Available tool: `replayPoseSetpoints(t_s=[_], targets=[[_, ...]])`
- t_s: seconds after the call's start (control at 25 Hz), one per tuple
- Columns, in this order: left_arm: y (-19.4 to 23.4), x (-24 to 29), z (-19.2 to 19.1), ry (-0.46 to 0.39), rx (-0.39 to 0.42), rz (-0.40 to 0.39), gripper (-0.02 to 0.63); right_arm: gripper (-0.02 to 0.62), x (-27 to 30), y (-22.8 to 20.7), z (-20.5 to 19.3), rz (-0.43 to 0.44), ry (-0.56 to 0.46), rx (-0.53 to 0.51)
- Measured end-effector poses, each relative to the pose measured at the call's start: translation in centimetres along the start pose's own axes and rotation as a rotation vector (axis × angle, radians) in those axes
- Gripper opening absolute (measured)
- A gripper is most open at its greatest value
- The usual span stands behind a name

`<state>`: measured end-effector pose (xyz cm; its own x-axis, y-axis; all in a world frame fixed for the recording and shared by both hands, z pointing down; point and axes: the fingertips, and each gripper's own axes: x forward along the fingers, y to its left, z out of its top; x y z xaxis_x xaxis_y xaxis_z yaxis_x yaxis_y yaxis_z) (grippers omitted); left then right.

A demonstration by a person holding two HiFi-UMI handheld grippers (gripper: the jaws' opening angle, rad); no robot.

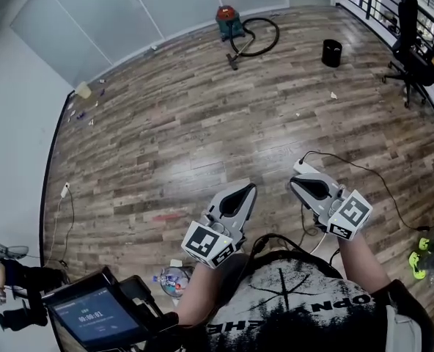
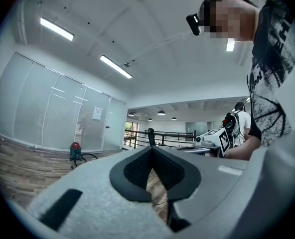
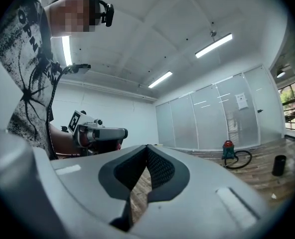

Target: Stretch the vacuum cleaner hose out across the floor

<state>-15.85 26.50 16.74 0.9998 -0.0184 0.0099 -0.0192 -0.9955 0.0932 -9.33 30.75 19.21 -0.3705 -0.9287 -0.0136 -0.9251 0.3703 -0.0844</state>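
A small vacuum cleaner (image 1: 229,20) with a red top and teal body stands far across the wooden floor by the glass wall. Its black hose (image 1: 259,38) lies curled in a loop beside it, ending in a nozzle (image 1: 233,61). The cleaner also shows small in the left gripper view (image 2: 75,151) and the right gripper view (image 3: 228,149). My left gripper (image 1: 249,188) and right gripper (image 1: 293,183) are held level in front of me, far from the cleaner. Both are shut with nothing between their jaws.
A black bin (image 1: 332,53) stands right of the hose. An office chair (image 1: 410,50) sits by a railing at the far right. A thin black cable (image 1: 363,171) runs over the floor near my right gripper. Small litter (image 1: 83,90) lies along the left wall.
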Motion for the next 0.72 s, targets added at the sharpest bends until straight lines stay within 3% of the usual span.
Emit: replayPoseSetpoints(t_s=[0.72], targets=[[0.5, 0.5, 0.2, 0.008, 0.01, -0.004, 0.003, 0.008, 0.6, -0.1, -0.1, 0.009, 0.006, 0.015]])
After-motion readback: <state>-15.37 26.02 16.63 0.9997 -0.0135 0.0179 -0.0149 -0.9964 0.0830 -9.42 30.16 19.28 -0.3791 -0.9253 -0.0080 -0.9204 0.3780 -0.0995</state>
